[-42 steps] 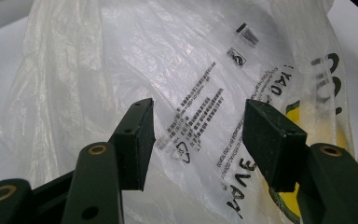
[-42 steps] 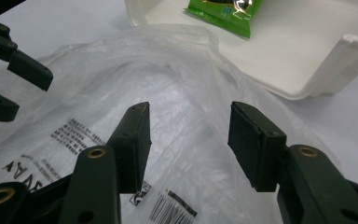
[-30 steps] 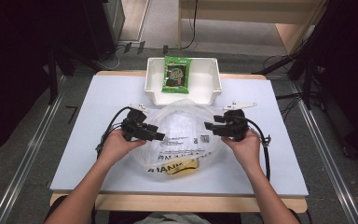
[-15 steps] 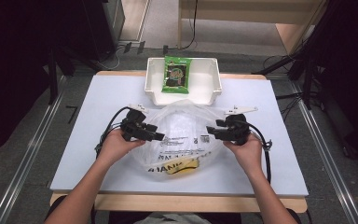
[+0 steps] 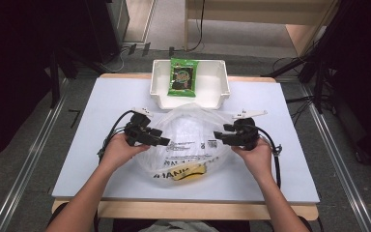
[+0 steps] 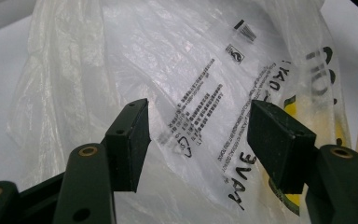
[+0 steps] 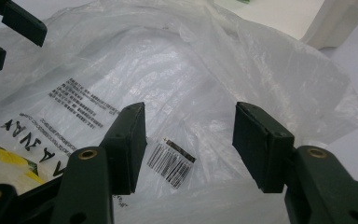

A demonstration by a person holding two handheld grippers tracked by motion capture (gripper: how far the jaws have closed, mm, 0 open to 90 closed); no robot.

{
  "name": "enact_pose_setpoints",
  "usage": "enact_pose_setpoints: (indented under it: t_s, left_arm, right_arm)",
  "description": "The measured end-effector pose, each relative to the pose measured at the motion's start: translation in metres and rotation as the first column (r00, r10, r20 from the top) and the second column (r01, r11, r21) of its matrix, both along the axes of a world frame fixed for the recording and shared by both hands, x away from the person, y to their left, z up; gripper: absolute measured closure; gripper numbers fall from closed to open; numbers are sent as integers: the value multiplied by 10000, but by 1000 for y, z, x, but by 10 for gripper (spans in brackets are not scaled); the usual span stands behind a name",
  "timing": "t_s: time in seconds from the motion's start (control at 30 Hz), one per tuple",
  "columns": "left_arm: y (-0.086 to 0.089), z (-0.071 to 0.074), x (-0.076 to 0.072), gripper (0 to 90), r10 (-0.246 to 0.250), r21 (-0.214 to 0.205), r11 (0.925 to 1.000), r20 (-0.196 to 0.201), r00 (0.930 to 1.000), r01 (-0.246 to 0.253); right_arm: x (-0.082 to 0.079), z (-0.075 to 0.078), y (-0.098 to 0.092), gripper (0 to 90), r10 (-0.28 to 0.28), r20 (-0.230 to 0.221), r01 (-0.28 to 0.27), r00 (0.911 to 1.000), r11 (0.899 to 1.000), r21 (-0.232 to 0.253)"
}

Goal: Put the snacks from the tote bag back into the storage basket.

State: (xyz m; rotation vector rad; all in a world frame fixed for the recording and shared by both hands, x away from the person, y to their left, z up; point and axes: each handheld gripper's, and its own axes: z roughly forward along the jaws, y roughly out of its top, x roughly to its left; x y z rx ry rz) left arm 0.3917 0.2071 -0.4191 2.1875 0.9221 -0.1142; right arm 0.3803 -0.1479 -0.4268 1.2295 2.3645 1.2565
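A crumpled clear plastic bag with black print lies in the middle of the white table, and a yellow item shows through its near end. My left gripper is at the bag's left side. Its jaws have just been opening and now stand wide over the printed film, with no pad pressing on it. My right gripper is at the bag's right side, open above the barcode. The left gripper also appears at the top left of the right gripper view.
A white tray stands just behind the bag at the table's far edge, with a green snack packet in it. Black cables trail from both grippers across the table. Bare table lies to the left and right of the hands.
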Motion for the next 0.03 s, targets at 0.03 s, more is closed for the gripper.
enact_pose_setpoints:
  t_s: [0.03]
  left_arm:
    - [0,0,0,395,19,2,10000,-34,10000,-19]
  right_arm:
    - [1,0,-1,458,-13,-79,13,10000,10000,17]
